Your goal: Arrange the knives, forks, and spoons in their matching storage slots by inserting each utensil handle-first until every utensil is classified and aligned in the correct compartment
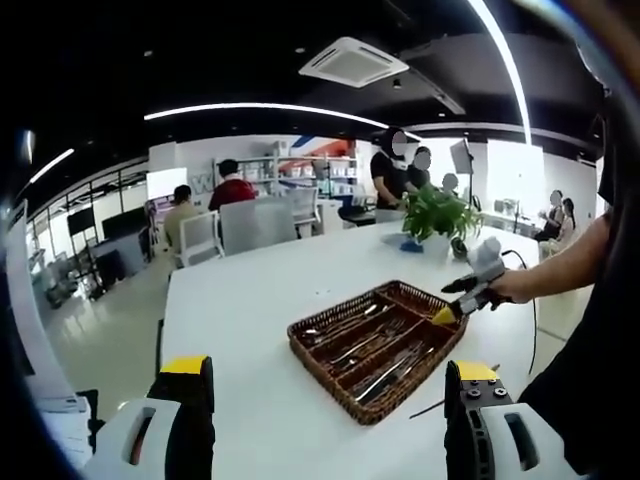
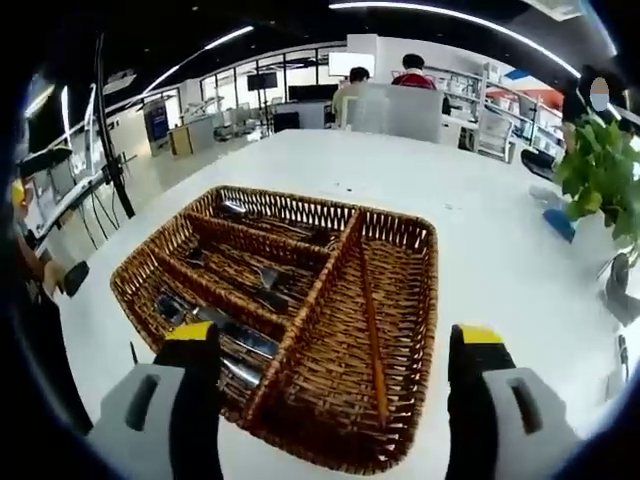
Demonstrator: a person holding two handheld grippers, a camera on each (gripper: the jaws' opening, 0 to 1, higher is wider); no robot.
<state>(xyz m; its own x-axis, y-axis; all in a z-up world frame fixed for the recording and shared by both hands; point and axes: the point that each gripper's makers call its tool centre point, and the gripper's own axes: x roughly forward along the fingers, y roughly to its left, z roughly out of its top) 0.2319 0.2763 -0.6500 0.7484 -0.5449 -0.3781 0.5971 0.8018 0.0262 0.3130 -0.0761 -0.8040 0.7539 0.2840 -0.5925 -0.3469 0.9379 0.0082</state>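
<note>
White table point(image 2: 480, 200) bears basket point(image 2: 400, 300) between spread jaws.

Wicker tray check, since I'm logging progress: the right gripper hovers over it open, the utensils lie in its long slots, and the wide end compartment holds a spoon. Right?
Not quite. In the right gripper view the wicker tray's wide end compartment holds no spoon. The rest stands: the utensils lie in the long slots, and the right gripper hovers over it open.

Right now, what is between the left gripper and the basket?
Only bare white table. In the left gripper view, nothing lies between the open left gripper and the basket. The right gripper hovers at the basket's far side.
</note>
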